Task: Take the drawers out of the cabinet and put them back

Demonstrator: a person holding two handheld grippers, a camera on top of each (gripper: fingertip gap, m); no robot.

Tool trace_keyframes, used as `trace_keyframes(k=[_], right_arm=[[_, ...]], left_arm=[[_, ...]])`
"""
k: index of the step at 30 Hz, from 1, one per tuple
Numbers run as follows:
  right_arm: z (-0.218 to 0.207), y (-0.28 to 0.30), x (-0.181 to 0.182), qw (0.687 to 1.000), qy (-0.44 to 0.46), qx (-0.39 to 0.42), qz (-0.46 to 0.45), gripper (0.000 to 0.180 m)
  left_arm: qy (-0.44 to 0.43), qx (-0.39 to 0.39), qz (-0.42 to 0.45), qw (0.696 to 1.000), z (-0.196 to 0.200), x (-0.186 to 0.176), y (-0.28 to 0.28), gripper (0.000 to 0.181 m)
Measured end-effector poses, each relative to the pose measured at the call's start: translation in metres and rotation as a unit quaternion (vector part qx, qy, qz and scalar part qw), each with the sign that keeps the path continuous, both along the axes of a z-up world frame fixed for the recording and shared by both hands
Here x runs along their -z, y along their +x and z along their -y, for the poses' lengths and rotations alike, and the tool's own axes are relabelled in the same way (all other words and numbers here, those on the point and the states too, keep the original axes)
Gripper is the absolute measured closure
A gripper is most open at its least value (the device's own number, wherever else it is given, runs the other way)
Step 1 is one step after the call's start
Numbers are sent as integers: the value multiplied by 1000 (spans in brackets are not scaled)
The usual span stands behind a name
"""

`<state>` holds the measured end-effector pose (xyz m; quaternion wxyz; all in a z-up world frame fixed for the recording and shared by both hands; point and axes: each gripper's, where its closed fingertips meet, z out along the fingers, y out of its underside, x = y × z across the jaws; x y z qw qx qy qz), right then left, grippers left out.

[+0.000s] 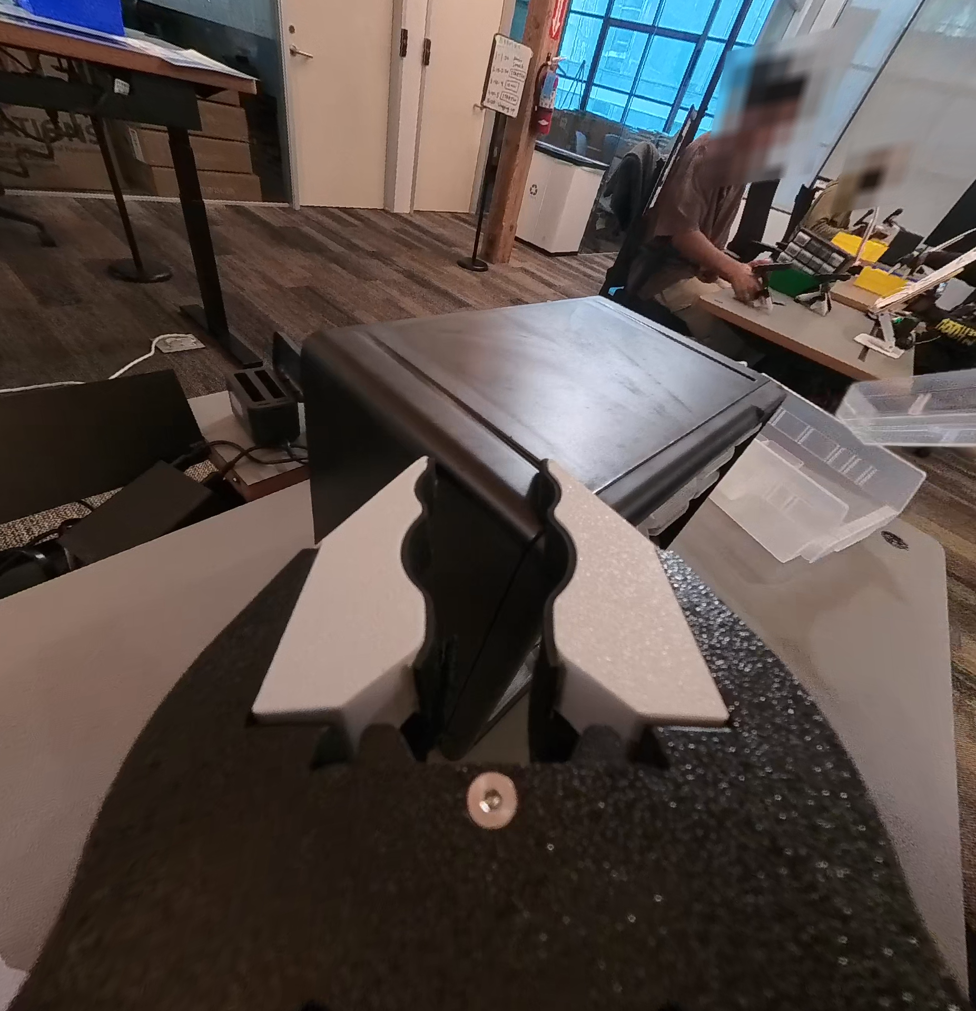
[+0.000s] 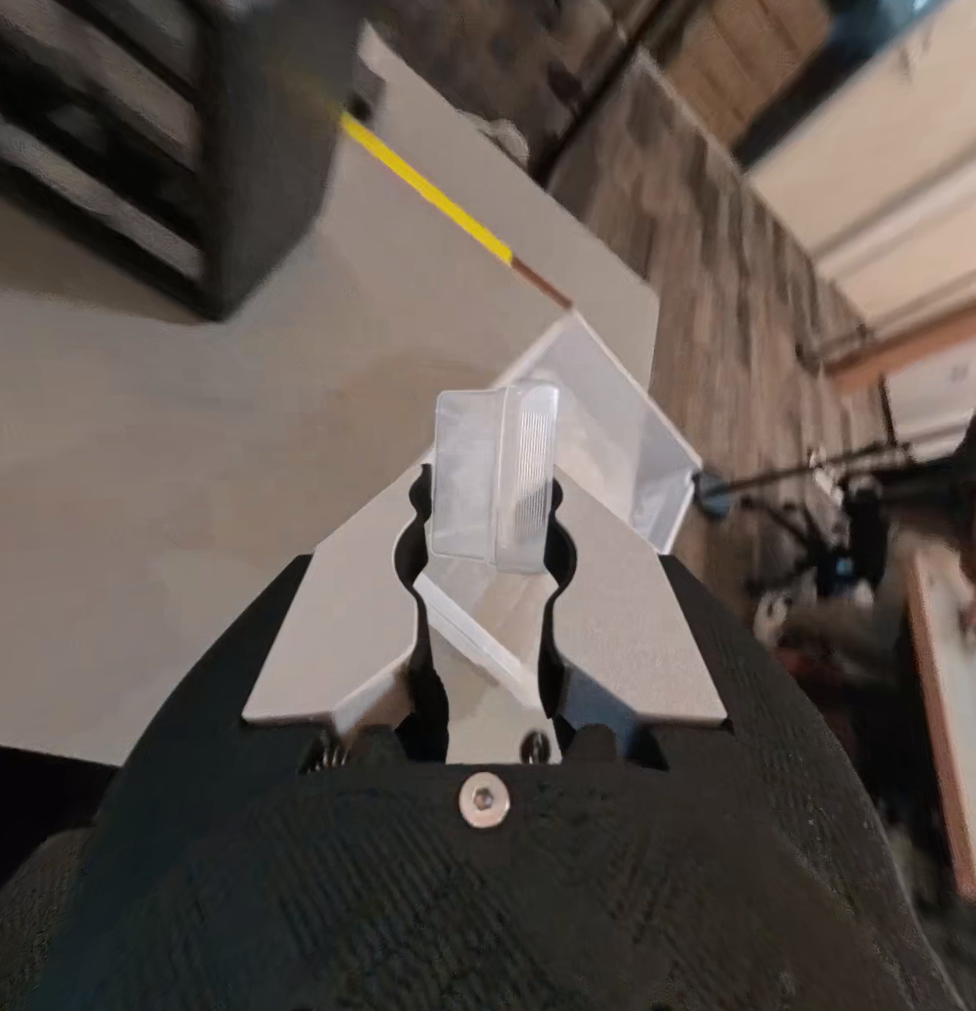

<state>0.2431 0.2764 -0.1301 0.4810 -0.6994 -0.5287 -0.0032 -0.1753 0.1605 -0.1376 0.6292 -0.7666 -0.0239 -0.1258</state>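
The black cabinet [image 1: 556, 383] stands on the pale table [image 1: 119, 629]. My left gripper [image 1: 488, 476] is shut on the cabinet's near top edge, one white finger on each side. My right gripper [image 2: 488, 481] is shut on the ribbed handle of a clear plastic drawer [image 2: 611, 437] and holds it tilted above the table's corner. That drawer seems to show in the air at the right of the left wrist view [image 1: 923, 410]. A second clear drawer [image 1: 819, 492] lies by the cabinet's front. The cabinet is blurred in the right wrist view [image 2: 119, 137], with open slots showing.
A black charger box [image 1: 261, 405] with cables sits left of the cabinet, beside a dark flat object [image 1: 75, 432]. A yellow strip [image 2: 420, 186] lies along the table behind the cabinet. A person [image 1: 693, 230] sits at another table at the back right. Floor lies beyond the table's right edge.
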Motion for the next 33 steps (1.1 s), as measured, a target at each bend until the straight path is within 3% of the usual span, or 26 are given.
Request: trace_keyframes(k=[4, 8, 14, 19, 22, 25, 33], right_arm=[[-47, 33, 30, 993, -85, 84, 9, 152], [-77, 33, 62, 988, -109, 107, -2, 158], [-85, 18, 111, 973, -188, 128, -38, 161], [-88, 21, 149, 958, -223, 181, -12, 161], [-92, 10, 165, 952, -252, 170, -36, 148], [-95, 11, 161, 958, -229, 170, -41, 136], [-83, 30, 105, 975, -84, 204, -19, 120]], left_arm=[[4, 4, 8, 1000, 0, 0, -1, 147], [5, 5, 13, 1000, 0, 0, -1, 148], [5, 6, 14, 1000, 0, 0, -1, 148], [6, 7, 16, 1000, 0, 0, -2, 149], [6, 5, 16, 1000, 0, 0, -2, 149], [5, 4, 15, 1000, 0, 0, -2, 149], [2, -11, 23, 1000, -3, 1, -2, 144]])
